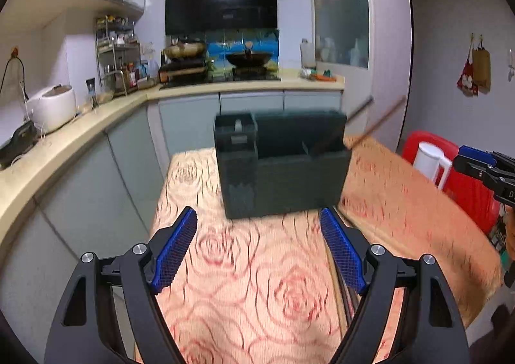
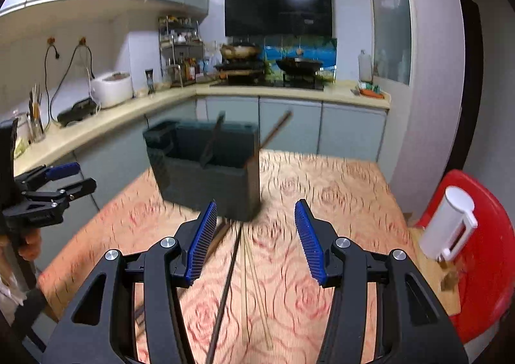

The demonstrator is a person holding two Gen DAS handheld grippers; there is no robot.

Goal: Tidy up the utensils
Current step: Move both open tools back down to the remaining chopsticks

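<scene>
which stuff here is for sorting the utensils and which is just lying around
For the job: dark utensil holder; two chopsticks standing in it; loose chopsticks on the table.

Just lying about: white jug; red chair; rice cooker; wok.

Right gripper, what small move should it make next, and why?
Probably lower the right gripper onto the chopsticks lying loose on the table between its open fingers, since two others already stand in the dark holder.
</scene>
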